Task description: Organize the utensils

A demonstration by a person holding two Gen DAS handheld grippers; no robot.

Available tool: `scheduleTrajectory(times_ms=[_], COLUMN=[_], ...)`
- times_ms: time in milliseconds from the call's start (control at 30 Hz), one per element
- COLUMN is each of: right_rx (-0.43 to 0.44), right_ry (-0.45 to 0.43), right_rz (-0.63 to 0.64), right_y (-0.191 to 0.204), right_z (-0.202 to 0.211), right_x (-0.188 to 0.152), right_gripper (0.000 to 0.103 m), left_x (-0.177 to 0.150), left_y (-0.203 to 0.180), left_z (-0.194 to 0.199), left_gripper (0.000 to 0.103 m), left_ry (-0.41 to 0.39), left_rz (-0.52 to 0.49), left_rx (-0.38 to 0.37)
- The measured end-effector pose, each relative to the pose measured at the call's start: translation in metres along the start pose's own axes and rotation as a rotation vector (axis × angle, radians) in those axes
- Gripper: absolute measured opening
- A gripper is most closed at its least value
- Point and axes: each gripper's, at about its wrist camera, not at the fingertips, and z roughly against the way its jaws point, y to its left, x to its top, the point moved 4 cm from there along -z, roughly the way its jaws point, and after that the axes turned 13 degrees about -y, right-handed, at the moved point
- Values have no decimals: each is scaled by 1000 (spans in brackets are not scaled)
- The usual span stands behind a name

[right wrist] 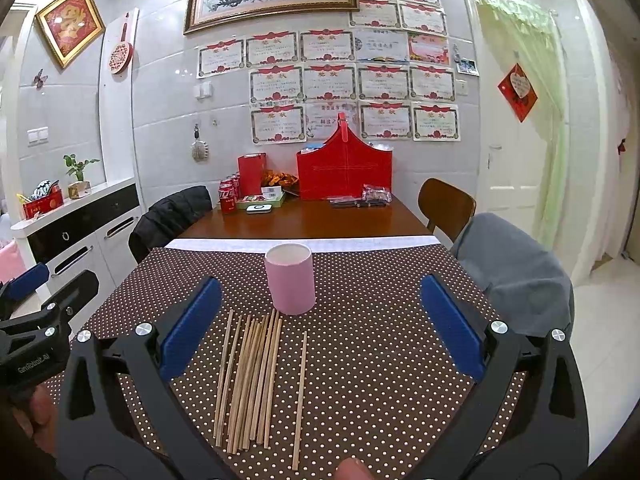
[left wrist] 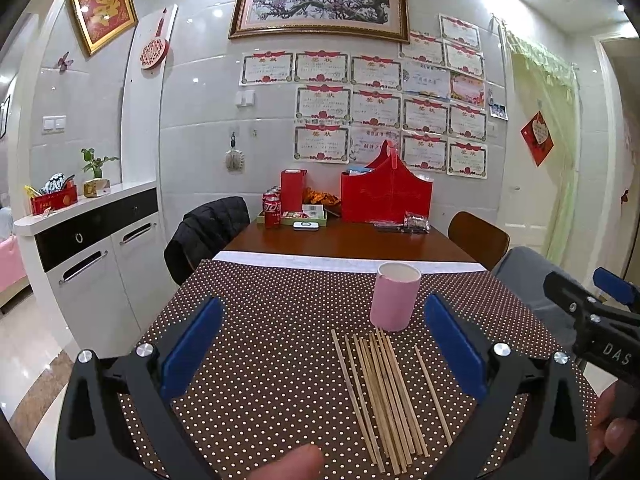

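Several wooden chopsticks (left wrist: 382,392) (right wrist: 250,380) lie side by side on a brown polka-dot cloth (left wrist: 272,320) (right wrist: 380,320); one chopstick (right wrist: 300,396) lies a little apart on the right. A pink cup (left wrist: 394,296) (right wrist: 290,278) stands upright just beyond them, with nothing showing inside. My left gripper (left wrist: 324,344) hovers open above the cloth, the chopsticks between its blue pads. My right gripper (right wrist: 320,324) is open too, with the bundle near its left pad. Each gripper shows at the edge of the other's view.
Red boxes (right wrist: 344,168), soda cans (right wrist: 228,196) and packets crowd the far end of the wooden table (right wrist: 312,220). Chairs stand on both sides, one with a dark jacket (left wrist: 208,228), one with grey cloth (right wrist: 516,268). A white cabinet (left wrist: 92,248) is at left.
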Motion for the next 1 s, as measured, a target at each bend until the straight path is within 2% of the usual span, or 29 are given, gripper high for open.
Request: scheduleTrajectory(times_ms=[133,300,567,667,833,1000], right_rx=[-5,-22,-10,6,30,42], right_ry=[25,92,272,343,447,515], right_rz=[6,9,4,6,7,20], right_y=[-3,-15,-31,-33,-35,-33], right_z=[-7,-23,-69,-86,-109,-129], right_x=[-6,-26,-71,-87,-112,-130], right_gripper=[98,98,98,98,98,98], left_x=[-17,-58,-129,-146,-165,-172], left_y=[-2,3,3,4,-2,-3], left_z=[-12,-44,-104,-122,-150,-182], left_gripper=[99,99,99,99,99,99], left_ry=[39,179,400,470,543,592], left_rz=[-48,-57,-84,-75,-86,-105], left_rx=[26,47,56,62,63,72])
